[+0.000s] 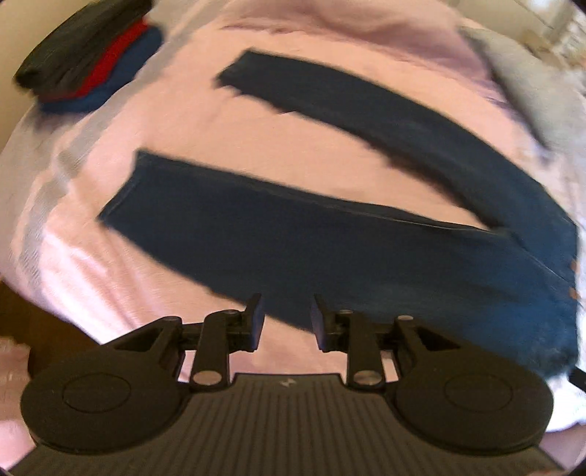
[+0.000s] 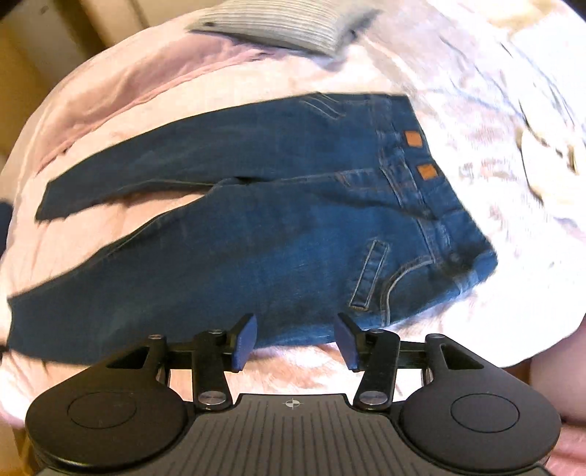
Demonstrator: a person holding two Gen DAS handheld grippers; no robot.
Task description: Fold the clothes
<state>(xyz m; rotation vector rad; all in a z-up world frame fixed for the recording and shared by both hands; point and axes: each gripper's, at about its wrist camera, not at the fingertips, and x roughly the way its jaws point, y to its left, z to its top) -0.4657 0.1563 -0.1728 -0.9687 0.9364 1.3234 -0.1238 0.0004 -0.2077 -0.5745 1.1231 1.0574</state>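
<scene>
Left wrist view: the dark blue denim jeans [image 1: 329, 241] lie spread flat on the pale pink bedsheet [image 1: 175, 121], their two legs parted in a V that meets at the right, hems pointing towards the bed's left edge. Motion blur smears the seams. The left tongs [image 1: 286, 322] hang released above the nearer leg, nothing between the blue pads. A folded stack of black, red and blue clothes [image 1: 91, 62] sits at the far left corner; a grey cloth [image 1: 527, 84] at the far right is cut off and hard to make out.

Right wrist view: the jeans [image 2: 274, 234] show waistband, two tan leather patches [image 2: 419, 153], belt loops and a stitched pocket, with the waist towards the right. The right tongs [image 2: 295, 340] hover released over the seat near the bed's front edge, empty. A grey striped folded cloth [image 2: 285, 25] lies at the far edge, partly cropped.
</scene>
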